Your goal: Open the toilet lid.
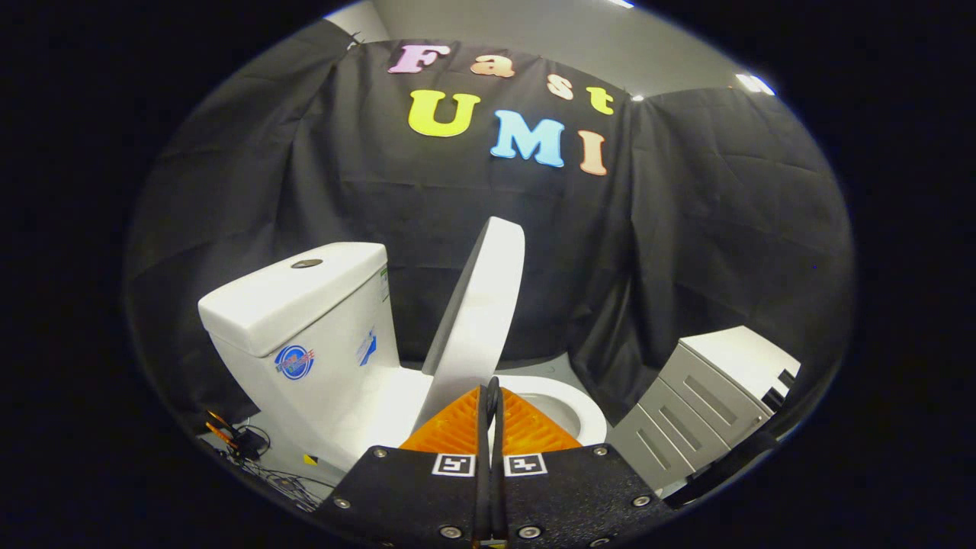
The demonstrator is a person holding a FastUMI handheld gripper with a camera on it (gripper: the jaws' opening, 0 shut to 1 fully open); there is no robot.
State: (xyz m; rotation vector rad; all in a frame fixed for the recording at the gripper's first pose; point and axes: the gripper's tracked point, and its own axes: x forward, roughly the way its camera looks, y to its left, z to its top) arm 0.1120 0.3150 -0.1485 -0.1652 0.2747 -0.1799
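Here's the gripper (492,396), fingers pressed together with only a thin dark slit between them and nothing held. Just ahead of the fingertips stands the toilet lid (479,313), raised and tilted, seen nearly edge-on, its lower end right at the fingers; whether they touch it is hard to tell from here. Beyond the fingers to the right, the white bowl rim (572,404) lies uncovered. Left of the lid sits the cistern (305,320), flush button (306,264) on top. A grey drawer cabinet (701,404) stands off to the right, cables (244,442) on the floor beside the toilet's base.
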